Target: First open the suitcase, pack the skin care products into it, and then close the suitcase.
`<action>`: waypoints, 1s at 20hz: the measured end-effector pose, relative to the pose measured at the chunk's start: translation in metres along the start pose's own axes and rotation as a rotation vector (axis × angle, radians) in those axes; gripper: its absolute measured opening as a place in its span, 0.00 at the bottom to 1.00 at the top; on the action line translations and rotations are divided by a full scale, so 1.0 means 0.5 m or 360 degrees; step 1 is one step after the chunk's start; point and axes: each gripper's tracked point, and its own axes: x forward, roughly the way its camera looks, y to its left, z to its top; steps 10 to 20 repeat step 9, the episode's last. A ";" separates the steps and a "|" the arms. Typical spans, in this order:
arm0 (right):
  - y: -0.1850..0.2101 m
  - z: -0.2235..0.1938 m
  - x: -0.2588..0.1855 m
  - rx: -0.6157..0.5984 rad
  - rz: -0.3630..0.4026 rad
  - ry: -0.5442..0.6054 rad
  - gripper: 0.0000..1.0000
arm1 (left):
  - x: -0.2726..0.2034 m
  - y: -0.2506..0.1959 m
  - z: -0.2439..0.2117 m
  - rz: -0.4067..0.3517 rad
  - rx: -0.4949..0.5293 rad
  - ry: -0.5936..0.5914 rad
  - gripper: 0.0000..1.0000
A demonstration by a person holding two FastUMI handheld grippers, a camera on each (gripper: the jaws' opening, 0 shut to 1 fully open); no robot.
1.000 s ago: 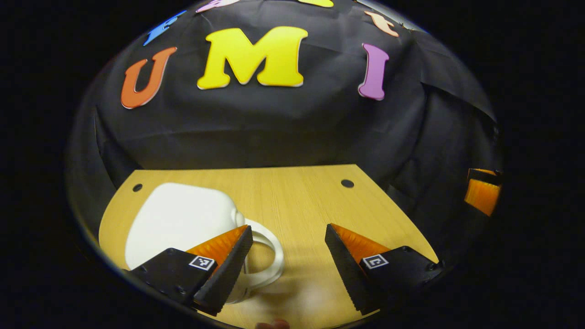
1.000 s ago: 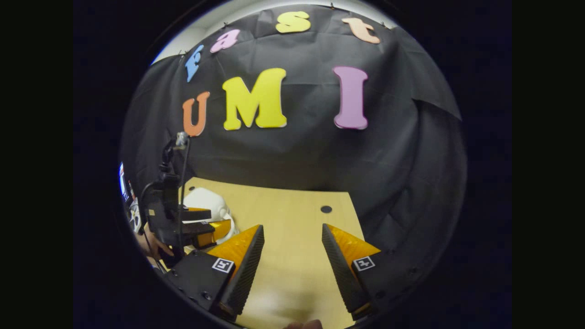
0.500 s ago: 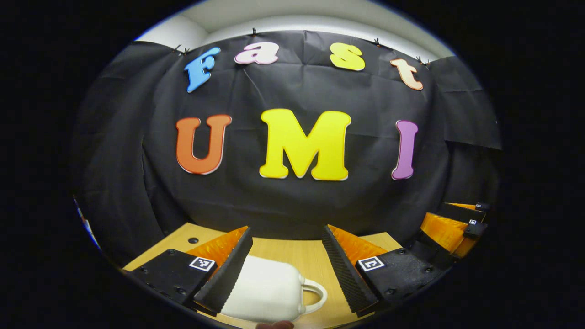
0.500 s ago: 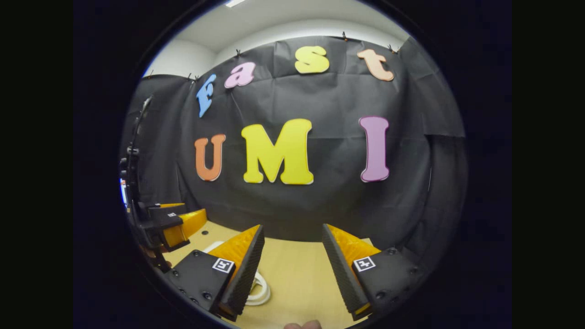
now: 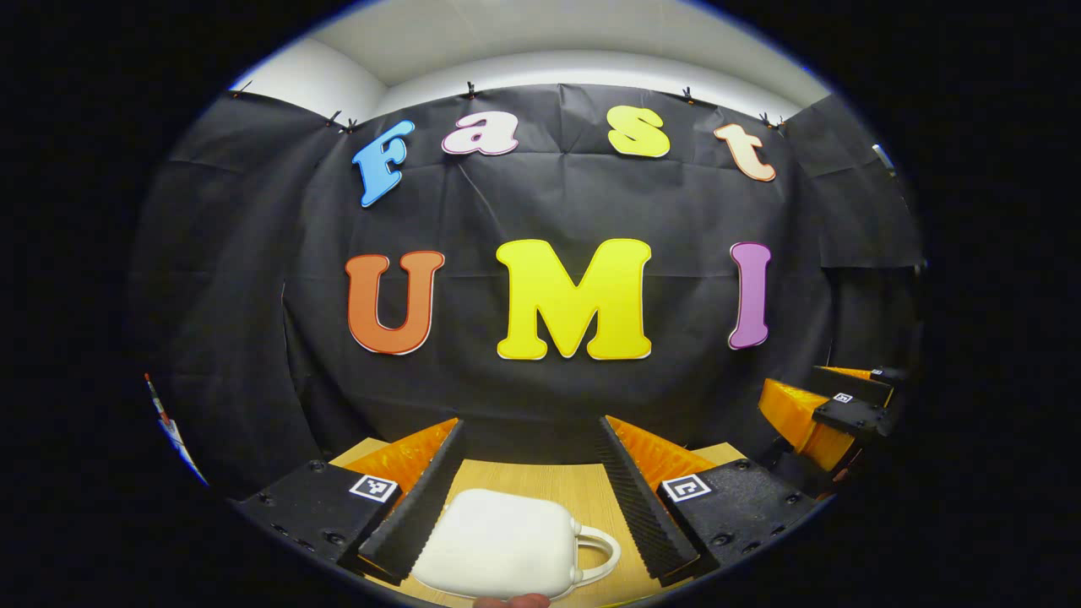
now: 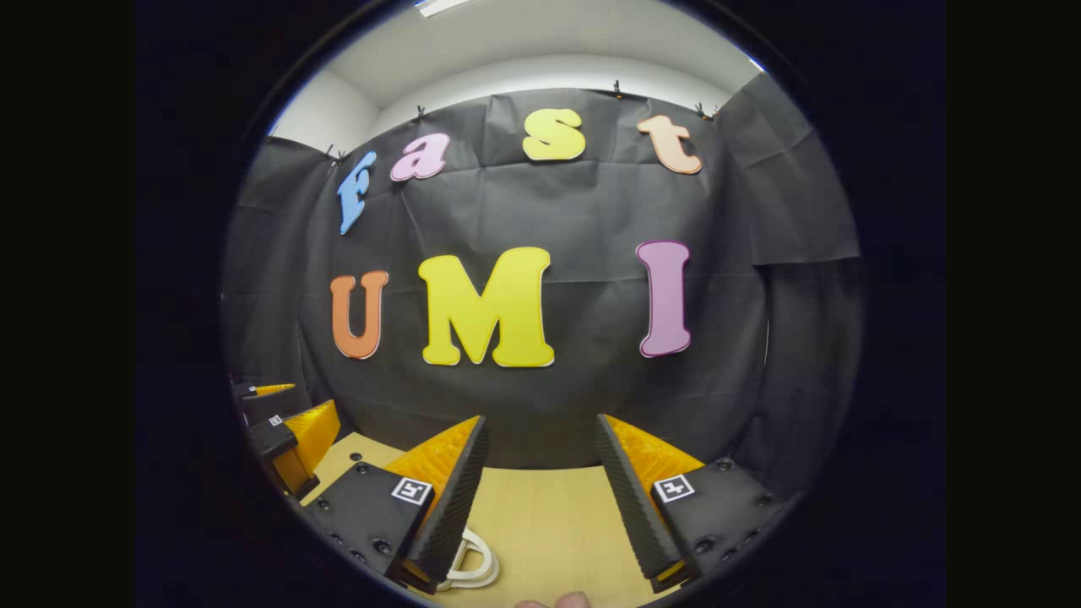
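The small white hard-shell suitcase (image 5: 498, 545) with a loop handle lies closed on the light wooden bench (image 5: 574, 481), between the left tongs' (image 5: 532, 498) wide-spread fingers, untouched. The right tongs (image 6: 540, 498) also gape wide above the bench.

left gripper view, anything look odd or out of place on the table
Nothing stands out as damaged, spilled or askew. The small white hard-shell suitcase lies flat and closed on the light wooden table, its loop handle intact, between the fingers of the open left tool. No skin care products are visible.
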 end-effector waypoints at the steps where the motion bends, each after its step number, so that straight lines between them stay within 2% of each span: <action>1: 0.000 -0.004 -0.001 0.0000 -0.0001 0.0004 0.77 | 0.001 -0.001 0.004 -0.0004 0.0002 -0.0009 0.98; 20: -0.003 -0.012 -0.002 -0.0010 -0.0002 0.0016 0.77 | 0.004 -0.007 0.001 -0.0027 -0.0021 0.0009 0.98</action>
